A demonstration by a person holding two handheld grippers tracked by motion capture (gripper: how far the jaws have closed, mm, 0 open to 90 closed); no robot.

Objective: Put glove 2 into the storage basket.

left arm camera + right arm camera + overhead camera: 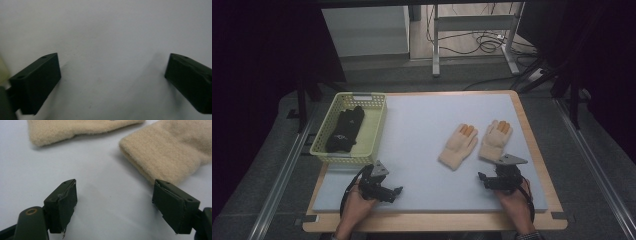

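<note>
left gripper (398, 190): black, grey three-cornered plate | right gripper (482, 177): black, grey plate, cable

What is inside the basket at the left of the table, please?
Dark gloves lie lengthwise in the yellow basket. How many there are is hard to tell, and whatever sits beneath them is covered.

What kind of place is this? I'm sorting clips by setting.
Probably a lab or test bench, not a home: a padded table with hand-held grippers, metal rails along its sides, and loose cables on the floor behind.
</note>
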